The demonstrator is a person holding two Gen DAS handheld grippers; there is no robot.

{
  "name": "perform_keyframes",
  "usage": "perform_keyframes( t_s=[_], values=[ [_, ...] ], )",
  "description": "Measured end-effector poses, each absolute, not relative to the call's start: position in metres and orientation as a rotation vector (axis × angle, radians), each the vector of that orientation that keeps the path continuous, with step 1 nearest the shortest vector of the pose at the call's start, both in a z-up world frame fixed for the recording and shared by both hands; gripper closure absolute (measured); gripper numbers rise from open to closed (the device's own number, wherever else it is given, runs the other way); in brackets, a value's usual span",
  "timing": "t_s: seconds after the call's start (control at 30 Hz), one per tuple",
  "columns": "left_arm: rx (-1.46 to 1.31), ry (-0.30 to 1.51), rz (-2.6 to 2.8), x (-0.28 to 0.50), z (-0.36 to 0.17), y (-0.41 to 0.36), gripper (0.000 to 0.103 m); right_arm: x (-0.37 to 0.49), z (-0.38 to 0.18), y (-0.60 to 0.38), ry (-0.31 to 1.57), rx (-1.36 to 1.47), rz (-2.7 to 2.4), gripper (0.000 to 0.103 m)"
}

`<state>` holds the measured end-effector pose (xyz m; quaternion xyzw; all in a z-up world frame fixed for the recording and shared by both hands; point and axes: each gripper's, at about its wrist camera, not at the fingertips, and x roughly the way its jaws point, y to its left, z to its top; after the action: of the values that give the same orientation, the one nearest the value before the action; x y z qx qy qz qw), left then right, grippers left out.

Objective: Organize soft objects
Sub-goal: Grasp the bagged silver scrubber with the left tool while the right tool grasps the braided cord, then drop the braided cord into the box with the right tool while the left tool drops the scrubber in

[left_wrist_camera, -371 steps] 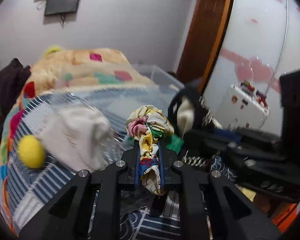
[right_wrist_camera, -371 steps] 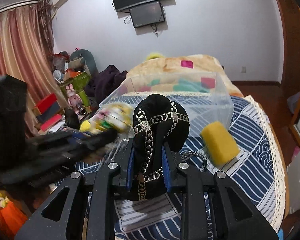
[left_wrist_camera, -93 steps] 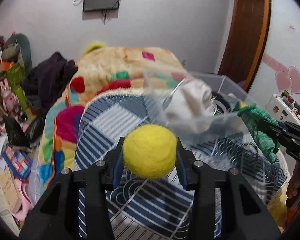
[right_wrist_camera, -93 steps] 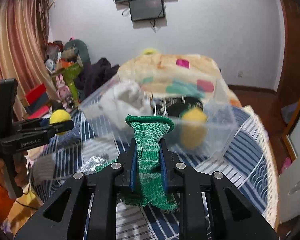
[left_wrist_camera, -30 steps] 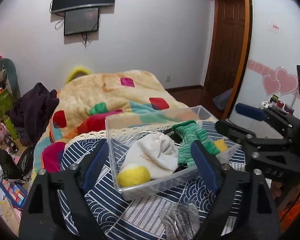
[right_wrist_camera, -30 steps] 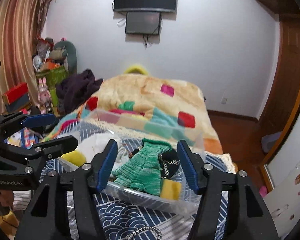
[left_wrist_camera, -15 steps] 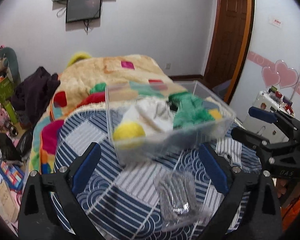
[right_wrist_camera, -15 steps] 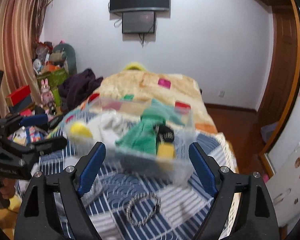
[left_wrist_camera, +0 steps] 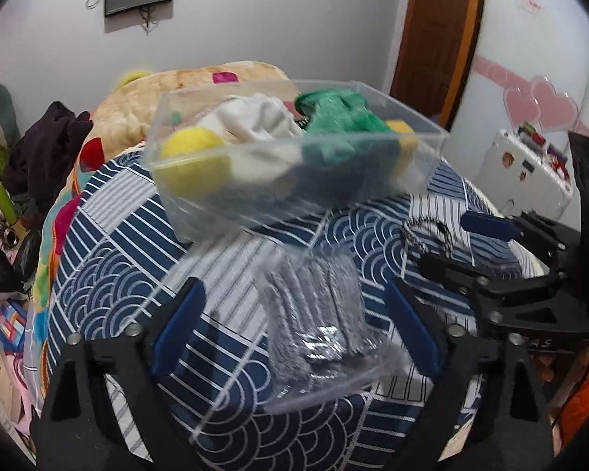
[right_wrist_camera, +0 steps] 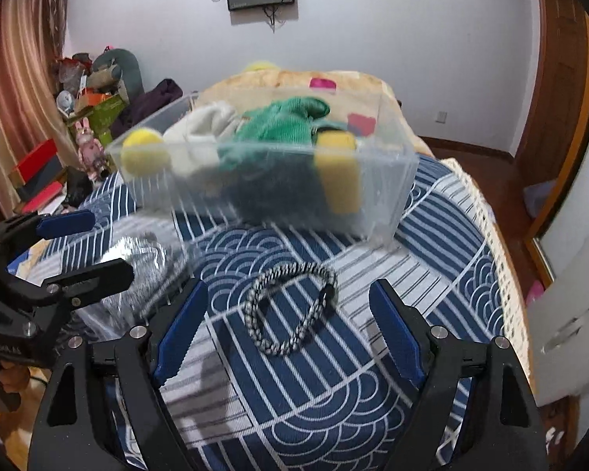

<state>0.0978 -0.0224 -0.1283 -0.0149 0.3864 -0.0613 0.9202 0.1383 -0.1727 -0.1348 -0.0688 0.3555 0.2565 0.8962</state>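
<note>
A clear plastic bin (left_wrist_camera: pixel 412 172) (right_wrist_camera: pixel 388 196) stands on the blue patterned cloth. It holds a yellow ball (left_wrist_camera: pixel 192 145) (right_wrist_camera: pixel 141 149), a white soft item (left_wrist_camera: pixel 263 117) (right_wrist_camera: pixel 200 125), a green knit piece (left_wrist_camera: pixel 341 114) (right_wrist_camera: pixel 286 121) and a yellow sponge (right_wrist_camera: pixel 337 168). My left gripper (left_wrist_camera: pixel 294 325) is open and empty over a clear bag of silver items (left_wrist_camera: pixel 318 314) (right_wrist_camera: pixel 141 259). My right gripper (right_wrist_camera: pixel 290 333) is open and empty over a braided black-and-white cord (right_wrist_camera: pixel 290 310) (left_wrist_camera: pixel 424 231).
The cloth-covered surface (right_wrist_camera: pixel 432 282) drops off at its lace edge on the right. A patchwork blanket (left_wrist_camera: pixel 145 98) lies behind the bin. Clutter (right_wrist_camera: pixel 78 117) fills the floor at the left. A white cabinet (right_wrist_camera: pixel 569 314) stands at the right.
Both grippers have dropped lower and closer to the cloth. The bin now looks larger and higher in both views, and the bag and the cord sit between the fingers.
</note>
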Motion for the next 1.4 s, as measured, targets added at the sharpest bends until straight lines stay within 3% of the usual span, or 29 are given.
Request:
perform_keyframes(
  t_s=[0.23, 0.33, 0.47, 0.73, 1.4],
  values=[
    [-0.035, 0.836, -0.164, 0.100, -0.143, -0.027, 0.034, 0.140, -0.150, -0.174, 0.785, -0.162, 0.529, 0.058],
    [-0.042, 0.839, -0.175, 0.100, -0.148, -0.027, 0.037, 0.138, -0.147, -0.174, 0.773, -0.181, 0.521, 0.072],
    [-0.025, 0.829, -0.194, 0.097, -0.145, -0.028, 0.051, 0.139, -0.146, -0.179, 0.774, -0.167, 0.523, 0.084],
    [-0.067, 0.809, -0.207, 0.097, -0.131, -0.021, 0.070, 0.136, -0.133, -0.190, 0.720, -0.135, 0.520, 0.088],
    [-0.105, 0.569, -0.156, 0.106, -0.047, 0.002, 0.072, 0.142, -0.067, -0.181, 0.502, -0.103, 0.537, 0.088]
  ],
)
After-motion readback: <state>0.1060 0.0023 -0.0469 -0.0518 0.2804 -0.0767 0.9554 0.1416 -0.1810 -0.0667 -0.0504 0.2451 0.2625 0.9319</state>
